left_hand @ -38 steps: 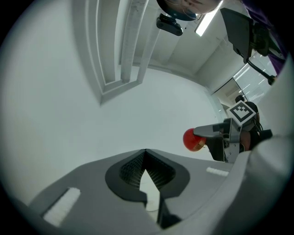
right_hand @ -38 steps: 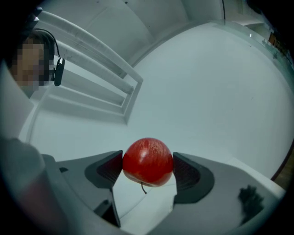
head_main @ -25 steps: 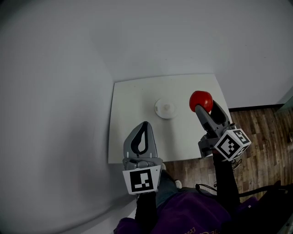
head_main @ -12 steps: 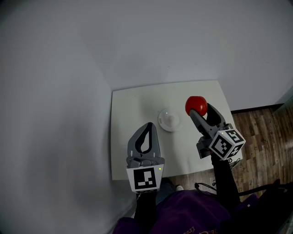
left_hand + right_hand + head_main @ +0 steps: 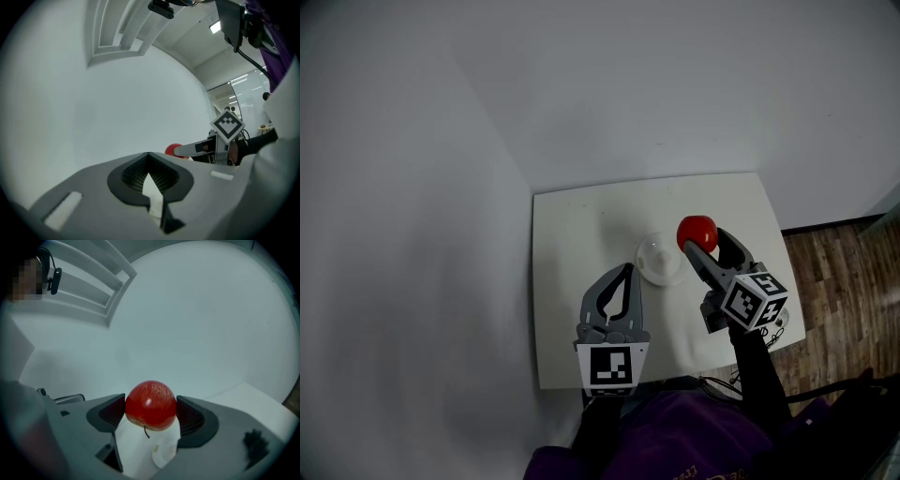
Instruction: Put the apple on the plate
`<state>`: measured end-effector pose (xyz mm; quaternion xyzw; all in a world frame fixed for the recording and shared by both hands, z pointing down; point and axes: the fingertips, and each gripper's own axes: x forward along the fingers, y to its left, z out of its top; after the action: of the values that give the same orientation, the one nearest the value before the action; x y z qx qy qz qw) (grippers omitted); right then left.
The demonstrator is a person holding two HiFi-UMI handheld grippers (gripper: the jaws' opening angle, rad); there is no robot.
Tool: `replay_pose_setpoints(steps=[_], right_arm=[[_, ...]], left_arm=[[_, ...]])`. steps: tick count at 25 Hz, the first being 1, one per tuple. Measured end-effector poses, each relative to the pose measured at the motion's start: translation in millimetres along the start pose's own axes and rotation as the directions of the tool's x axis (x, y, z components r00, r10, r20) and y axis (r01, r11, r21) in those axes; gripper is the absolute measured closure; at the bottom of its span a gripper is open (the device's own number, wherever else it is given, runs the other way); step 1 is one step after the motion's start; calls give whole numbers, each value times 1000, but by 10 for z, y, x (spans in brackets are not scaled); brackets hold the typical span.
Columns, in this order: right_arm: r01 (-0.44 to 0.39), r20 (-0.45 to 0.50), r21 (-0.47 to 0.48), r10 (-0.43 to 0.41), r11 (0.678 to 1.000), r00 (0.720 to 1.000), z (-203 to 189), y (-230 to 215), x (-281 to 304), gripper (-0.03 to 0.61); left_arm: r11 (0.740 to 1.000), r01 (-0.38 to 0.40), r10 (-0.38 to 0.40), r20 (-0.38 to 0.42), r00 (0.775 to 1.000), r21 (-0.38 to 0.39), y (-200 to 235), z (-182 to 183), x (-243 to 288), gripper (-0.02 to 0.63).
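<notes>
A red apple (image 5: 697,230) is clamped between the jaws of my right gripper (image 5: 699,236), which is shut on it. The apple hangs over the right edge of the small white plate (image 5: 656,259) on the white table (image 5: 572,281). In the right gripper view the apple (image 5: 151,404) fills the gap between the jaws of the right gripper (image 5: 151,409), with the plate (image 5: 157,448) just below it. My left gripper (image 5: 625,271) is shut and holds nothing, its tip just left of the plate. In the left gripper view the left gripper (image 5: 149,156) points at the grey wall, with the apple (image 5: 172,150) beyond it.
Grey walls close the table in on the left and at the back. Wooden floor (image 5: 836,272) lies beyond the table's right edge. The table's front edge runs just under both grippers.
My right gripper has carried the apple left, from beside the plate to over its right edge. The left gripper has crept slightly forward towards the plate.
</notes>
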<state>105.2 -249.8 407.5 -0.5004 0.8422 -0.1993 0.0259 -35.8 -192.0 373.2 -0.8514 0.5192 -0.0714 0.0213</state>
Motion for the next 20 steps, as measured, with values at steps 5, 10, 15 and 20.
replay_pose_setpoints(steps=[5,10,15,20], right_arm=[[24,-73,-2,-24,1000,997,-285,-75,209,236],[13,-121,50,-7,999,993,-477,-141,307,236],[19,-192,54,-8,998,981,-673,-240,416,236],[11,-264,32,-2,999,965,-844,-311,551,236]], left_arm=[[998,39,-41,-60,997,-44,17,-282,102,607],[995,59,-66,-91,994,-82,-57,-477,166,607],[992,69,-82,-119,990,-107,-118,-627,243,607],[985,57,-82,-152,985,-163,-152,-754,354,607]])
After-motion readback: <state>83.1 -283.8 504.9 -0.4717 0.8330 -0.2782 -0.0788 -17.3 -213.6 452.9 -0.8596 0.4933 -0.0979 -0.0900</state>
